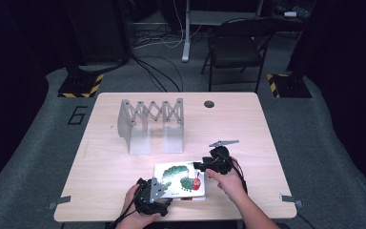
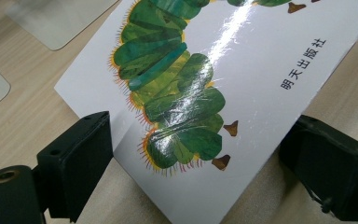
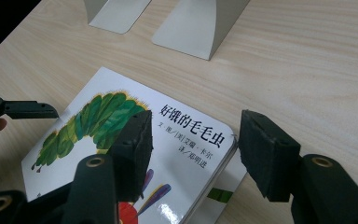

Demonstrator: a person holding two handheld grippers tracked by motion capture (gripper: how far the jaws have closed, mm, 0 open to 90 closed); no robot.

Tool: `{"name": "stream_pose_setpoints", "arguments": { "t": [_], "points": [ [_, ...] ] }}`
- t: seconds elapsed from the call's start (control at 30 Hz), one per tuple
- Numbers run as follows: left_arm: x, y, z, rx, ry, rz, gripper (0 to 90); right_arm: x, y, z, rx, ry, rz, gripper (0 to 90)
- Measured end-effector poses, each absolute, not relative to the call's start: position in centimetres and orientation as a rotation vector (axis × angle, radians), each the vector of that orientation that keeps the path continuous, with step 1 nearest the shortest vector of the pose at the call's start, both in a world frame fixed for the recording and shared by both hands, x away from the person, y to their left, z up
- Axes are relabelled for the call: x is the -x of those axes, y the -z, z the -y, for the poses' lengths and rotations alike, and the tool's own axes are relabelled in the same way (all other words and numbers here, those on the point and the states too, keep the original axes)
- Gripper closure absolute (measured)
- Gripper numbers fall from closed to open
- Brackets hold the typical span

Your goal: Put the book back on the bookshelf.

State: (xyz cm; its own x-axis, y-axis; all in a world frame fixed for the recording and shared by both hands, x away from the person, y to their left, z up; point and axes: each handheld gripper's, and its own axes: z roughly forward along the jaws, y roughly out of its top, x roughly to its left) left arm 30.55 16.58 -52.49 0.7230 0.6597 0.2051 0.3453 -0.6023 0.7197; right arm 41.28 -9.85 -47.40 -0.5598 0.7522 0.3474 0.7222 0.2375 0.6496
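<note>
Picture book w/ glossy white cover & green caterpillar art lies flat on pale wood-grain table, near the front edge. In the right gripper view a 2nd book peeks out from under it at one corner, white w/ a green patch, so 2 books stacked.

Left gripper: jaws apart, straddling the book's near-left corner. In the left gripper view the cover runs between both black blocky jaws; the left-hand one looks close to or at the book's edge, contact unclear, and the other sits beside the far edge. Nothing clamped. Strong glare streak on the laminate.

Right gripper: jaws apart too, at the book's right end. In the right gripper view one matte pad sits over the cover, the other out past the spine edge over bare table. Can't tell if the pad touches.

Beyond both claws: 1 grey metal expandable book rack w/ scissor-lattice top; 2 flat rounded foot plates are plain to see. Open tabletop between rack & book, and lots right of the right claw. 1 round grommet hole near the far edge
</note>
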Motion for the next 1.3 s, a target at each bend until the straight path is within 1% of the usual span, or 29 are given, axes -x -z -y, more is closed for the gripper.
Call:
{"name": "stream_pose_setpoints", "arguments": {
  "t": [0.67, 0.7, 0.83, 0.93, 1.0, 1.3],
  "points": [
    [-30.3, 52.5, -16.5, -2.259, -0.632, -0.701, 16.0, -41.4, 47.7, 10.0, -1.463, -1.247, -2.453, 44.6],
    [-30.3, 52.4, -16.6, -2.266, -0.617, -0.691, 16.0, -41.5, 47.7, 10.0, -1.463, -1.246, -2.456, 44.2],
    [-30.4, 52.6, -16.6, -2.243, -0.628, -0.7, 16.1, -41.8, 48.3, 10.0, -1.495, -1.246, -2.486, 41.9],
    [-30.4, 52.6, -16.6, -2.245, -0.63, -0.7, 16.1, -42.2, 48.9, 10.1, -1.531, -1.225, -2.505, 37.7],
    [-30.4, 52.6, -16.6, -2.247, -0.632, -0.695, 16.1, -42.6, 49.1, 10.3, -1.557, -1.245, -2.494, 36.4],
    [-30.4, 52.6, -16.6, -2.238, -0.626, -0.698, 16.1, -43.1, 49.6, 10.3, -1.605, -1.277, -2.519, 34.9]
  ]
}}
